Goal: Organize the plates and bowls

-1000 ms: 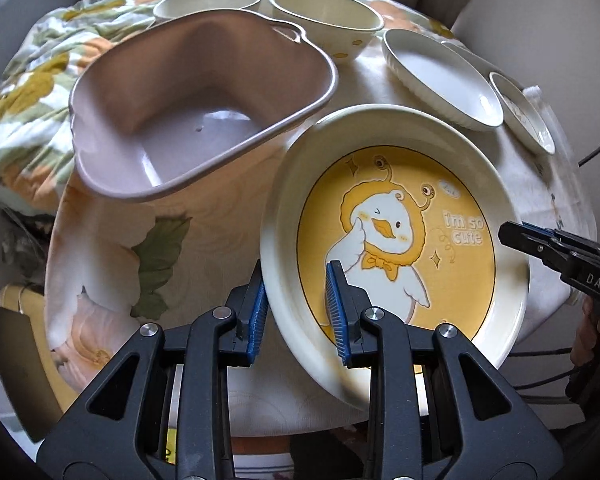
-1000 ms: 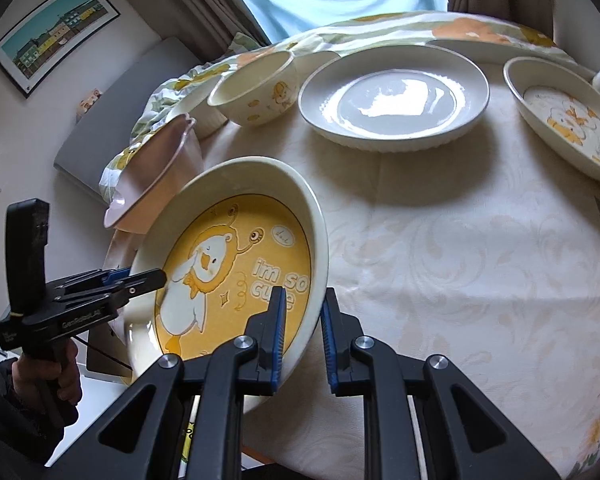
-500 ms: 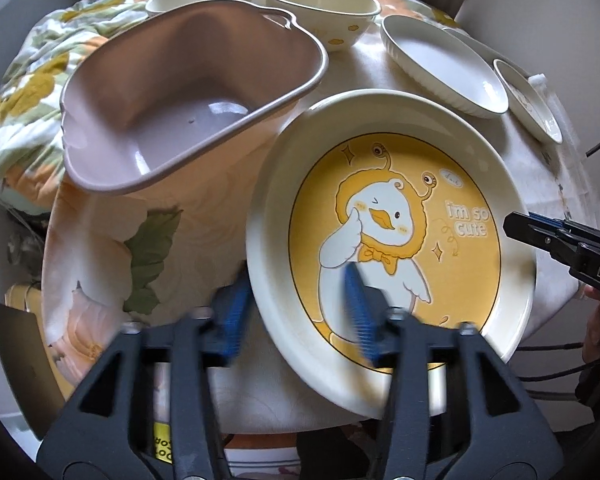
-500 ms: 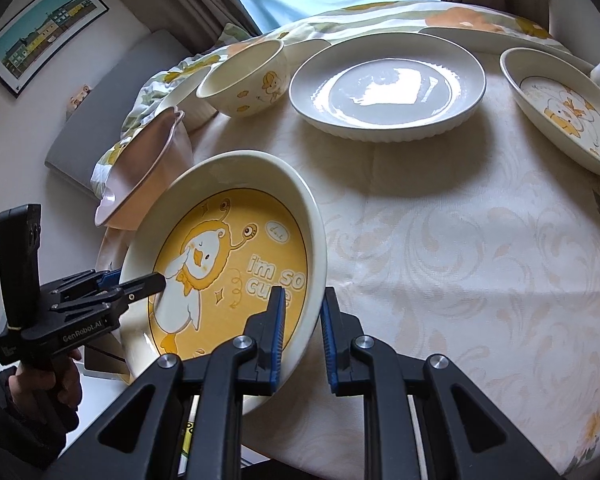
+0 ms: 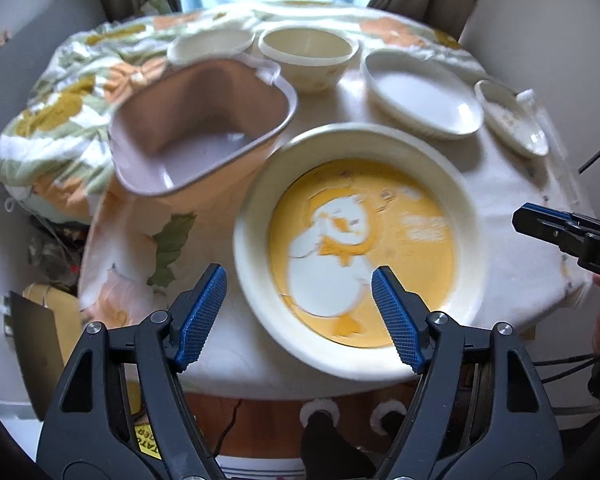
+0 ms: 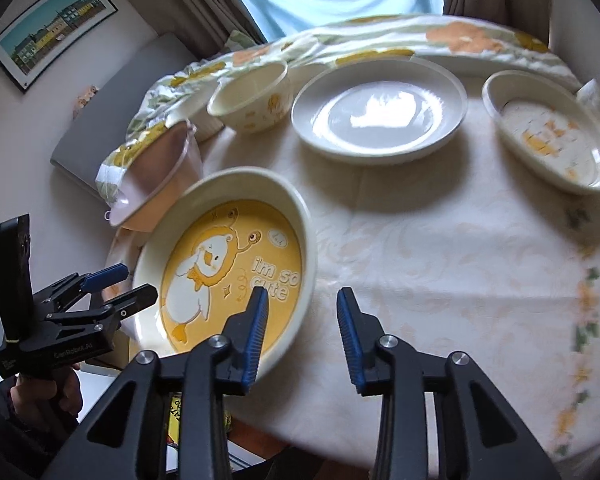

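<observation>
Now both tongs, left tongs [image 5: 299, 305] and right tongs [image 6: 301, 329], just opening, released off duck plate [image 6: 236, 280] lying on surface [image 6: 440, 248].

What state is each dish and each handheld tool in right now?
Yellow duck plate: flat on table, released.
Left tool: open, holding nothing.
Right tool: open, holding nothing.
Pink tub: upright, empty.
Cream bowl: upright, empty.
White plate: empty.
Small duck dish: empty.
</observation>
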A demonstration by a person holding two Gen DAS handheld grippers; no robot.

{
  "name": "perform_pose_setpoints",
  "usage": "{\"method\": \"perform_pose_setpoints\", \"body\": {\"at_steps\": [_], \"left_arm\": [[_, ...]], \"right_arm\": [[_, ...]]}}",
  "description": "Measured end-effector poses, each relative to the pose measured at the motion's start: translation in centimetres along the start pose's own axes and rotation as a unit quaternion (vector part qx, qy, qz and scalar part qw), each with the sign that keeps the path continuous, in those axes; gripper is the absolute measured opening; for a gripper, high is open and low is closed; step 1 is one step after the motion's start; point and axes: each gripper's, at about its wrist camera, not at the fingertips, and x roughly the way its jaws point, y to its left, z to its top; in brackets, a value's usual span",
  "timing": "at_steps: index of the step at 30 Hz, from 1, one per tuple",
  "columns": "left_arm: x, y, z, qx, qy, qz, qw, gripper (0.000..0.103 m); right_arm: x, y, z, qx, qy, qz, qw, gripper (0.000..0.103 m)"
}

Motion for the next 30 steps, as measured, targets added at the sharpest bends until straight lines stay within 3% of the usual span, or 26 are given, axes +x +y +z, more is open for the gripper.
{"method": "perform_pose_setpoints", "body": {"at_steps": [3, 4, 6, 7, 12, 18, 24, 30], "left_arm": [[-4.0, -2.3, 0.5, -0.013, -0.032, 0.002, 0.9994, 0.074], [-5.8, -3.5, 0.8, -0.023, -0.047, 0.0, 0.9986, 0.082], [-8.1, -5.2, 1.4, -0.036, -0.072, -0.008, 0.9967, 0.101], [-9.5, -6.3, 1.7, -0.044, -0.094, -0.01, 0.9945, 0.103], [-12.1, -11.3, 3.7, -0.06, -0.128, -0.008, 0.9899, 0.103], [-12.4, -13.9, 6.6, -0.128, -0.128, -0.005, 0.9835, 0.103], [-8.9, -13.9, 9.5, -0.174, -0.094, -0.012, 0.9803, 0.103], [-2.1, -12.3, 12.3, -0.208, -0.054, -0.022, 0.9764, 0.103]], "right_arm": [[-3.8, -0.6, 0.6, -0.025, -0.018, -0.003, 1.0, 0.032], [-5.1, -0.7, 0.8, -0.034, -0.025, -0.005, 0.999, 0.034], [-7.8, -1.0, 1.4, -0.059, -0.039, -0.008, 0.997, 0.071], [-9.1, -1.2, 1.7, -0.071, -0.049, -0.009, 0.996, 0.102], [-13.8, -3.5, 3.3, -0.098, -0.074, 0.009, 0.992, 0.103], [-16.4, -6.7, 7.3, -0.115, -0.065, 0.012, 0.991, 0.103], [-16.0, -9.1, 12.1, -0.136, -0.058, 0.0, 0.989, 0.103], [-11.5, -11.2, 16.1, -0.15, -0.008, -0.02, 0.988, 0.103]]}}
